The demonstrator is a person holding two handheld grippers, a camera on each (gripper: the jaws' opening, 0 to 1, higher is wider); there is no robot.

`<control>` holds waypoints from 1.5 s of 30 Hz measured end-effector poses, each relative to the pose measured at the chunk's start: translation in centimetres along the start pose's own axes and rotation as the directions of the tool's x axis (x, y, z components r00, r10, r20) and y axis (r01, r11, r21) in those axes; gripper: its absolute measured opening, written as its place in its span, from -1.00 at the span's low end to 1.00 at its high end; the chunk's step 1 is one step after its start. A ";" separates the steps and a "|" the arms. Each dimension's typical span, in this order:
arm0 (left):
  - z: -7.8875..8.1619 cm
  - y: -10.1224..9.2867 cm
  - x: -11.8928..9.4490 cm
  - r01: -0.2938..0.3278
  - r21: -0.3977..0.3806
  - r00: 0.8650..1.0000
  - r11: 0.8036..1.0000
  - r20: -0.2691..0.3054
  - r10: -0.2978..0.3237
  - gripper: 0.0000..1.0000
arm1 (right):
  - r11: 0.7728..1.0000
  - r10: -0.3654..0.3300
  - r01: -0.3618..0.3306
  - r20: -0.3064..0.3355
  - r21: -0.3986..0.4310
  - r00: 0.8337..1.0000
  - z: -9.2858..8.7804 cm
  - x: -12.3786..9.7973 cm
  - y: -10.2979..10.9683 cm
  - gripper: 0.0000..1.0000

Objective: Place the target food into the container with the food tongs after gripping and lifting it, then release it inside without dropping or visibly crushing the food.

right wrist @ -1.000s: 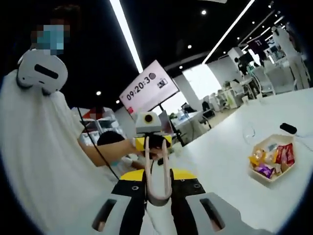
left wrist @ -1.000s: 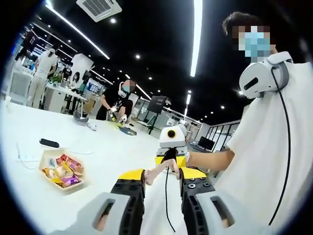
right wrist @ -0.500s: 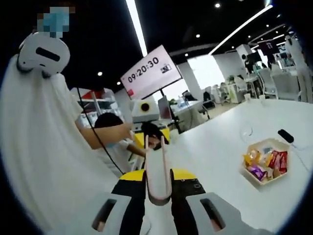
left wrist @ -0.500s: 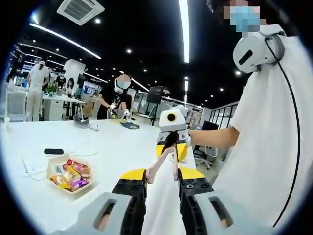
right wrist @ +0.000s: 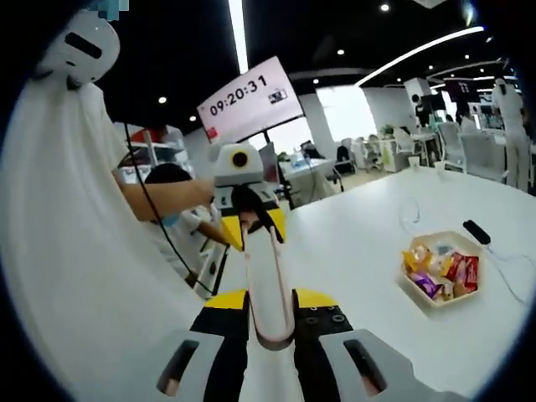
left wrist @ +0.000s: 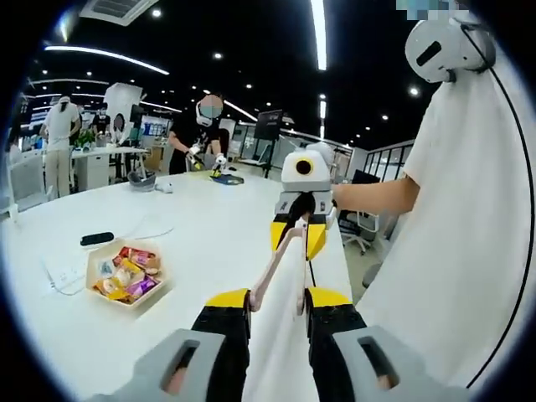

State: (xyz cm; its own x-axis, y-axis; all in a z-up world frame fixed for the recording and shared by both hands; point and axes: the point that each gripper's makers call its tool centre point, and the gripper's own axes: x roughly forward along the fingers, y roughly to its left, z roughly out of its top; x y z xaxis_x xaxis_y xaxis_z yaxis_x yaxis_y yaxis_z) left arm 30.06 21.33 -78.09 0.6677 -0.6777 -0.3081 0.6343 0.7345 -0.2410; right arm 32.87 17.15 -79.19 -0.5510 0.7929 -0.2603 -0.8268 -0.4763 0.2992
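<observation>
Both grippers are raised above the white desk point(left wrist: 193, 243), facing each other. The left gripper point(left wrist: 276, 306) and the right gripper point(right wrist: 270, 314) each clamp opposite ends of the pale food tongs point(right wrist: 264, 280). The container point(left wrist: 124, 275) of wrapped snacks point(left wrist: 126, 272) sits near the desk's left edge.

The left claw point(left wrist: 275, 303) rises from the bottom edge, its jaws closed on the pale food tongs point(left wrist: 280, 272), which run forward to the right claw point(left wrist: 300, 228) opposite. A tray of wrapped snacks point(left wrist: 126, 274) sits on the white bench point(left wrist: 209, 226), beside a dark remote point(left wrist: 98, 239).
</observation>
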 end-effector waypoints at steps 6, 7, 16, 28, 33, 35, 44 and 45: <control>-0.9 0.2 0.2 0.000 0.007 0.999 1.000 -0.037 0.000 -0.54 | 1.000 -0.024 0.024 -0.014 -0.016 1.000 -0.7 0.1 -0.2 -0.62; -1.0 0.2 0.1 0.000 0.008 0.999 1.000 -0.041 0.000 -0.54 | 1.000 -0.024 0.024 -0.015 -0.017 1.000 -0.8 0.2 -0.2 -0.63; -2.3 0.4 -0.3 -0.005 -0.005 0.997 1.000 -0.075 0.004 -0.54 | 0.999 -0.022 0.019 -0.053 -0.046 0.998 -1.3 1.1 -0.1 -0.63; -4.0 0.5 -0.5 -0.002 0.008 0.993 1.000 -0.120 0.002 -0.53 | 0.999 -0.044 0.042 -0.082 -0.028 0.996 -2.8 1.9 0.1 -0.63; -4.5 0.6 -0.7 -0.005 0.011 0.991 1.000 -0.132 0.007 -0.53 | 0.998 -0.058 0.056 -0.092 -0.029 0.994 -3.1 2.4 0.1 -0.63; -4.7 0.6 -0.7 -0.004 0.010 0.990 1.000 -0.139 0.005 -0.53 | 0.998 -0.059 0.056 -0.098 -0.032 0.993 -3.3 2.5 0.1 -0.63; -5.5 0.5 -0.6 0.002 0.020 0.989 1.000 -0.149 0.001 -0.52 | 0.997 -0.074 0.072 -0.111 -0.030 0.991 -4.1 2.7 0.1 -0.63; -5.7 0.4 -0.6 0.003 0.017 0.989 1.000 -0.146 -0.001 -0.52 | 0.997 -0.075 0.074 -0.117 -0.010 0.990 -4.2 2.7 0.2 -0.63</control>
State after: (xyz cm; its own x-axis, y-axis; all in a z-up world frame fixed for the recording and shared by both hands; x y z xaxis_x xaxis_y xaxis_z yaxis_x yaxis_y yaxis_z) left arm 27.69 22.26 -83.20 0.6032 -0.6660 -0.4388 0.6432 0.7315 -0.2261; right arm 30.73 17.59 -83.74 -0.4971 0.7762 -0.3879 -0.8665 -0.4201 0.2698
